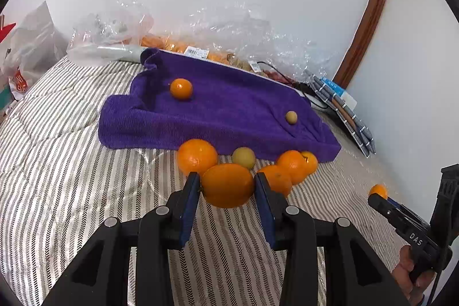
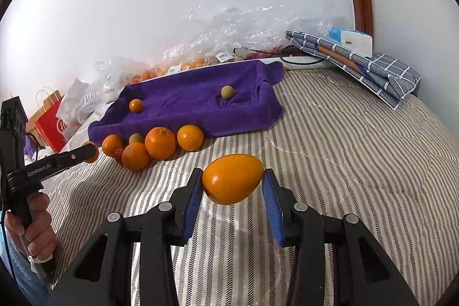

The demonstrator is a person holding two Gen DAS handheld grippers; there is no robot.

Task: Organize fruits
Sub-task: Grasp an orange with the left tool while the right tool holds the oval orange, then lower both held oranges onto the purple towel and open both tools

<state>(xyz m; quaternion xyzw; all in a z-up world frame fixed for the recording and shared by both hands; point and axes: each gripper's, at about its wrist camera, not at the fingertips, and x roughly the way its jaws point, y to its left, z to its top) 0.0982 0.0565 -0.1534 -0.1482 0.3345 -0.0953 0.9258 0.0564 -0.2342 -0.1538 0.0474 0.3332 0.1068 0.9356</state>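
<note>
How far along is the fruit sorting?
Early. Done: one small orange and one yellow-green fruit sit on the purple towel. In hand: the left gripper and right gripper each clamp an orange. Left: a pile of oranges with one more greenish fruit on the striped bedding beside the towel.

Left gripper and right gripper each have jaws clamped on fruit.

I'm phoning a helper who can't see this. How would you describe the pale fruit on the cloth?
Find the purple terry towel spread on the striped bed. Two fruits rest on it; the small round yellow-green fruit sits near its right end, paler than the small orange citrus toward the left.
</note>
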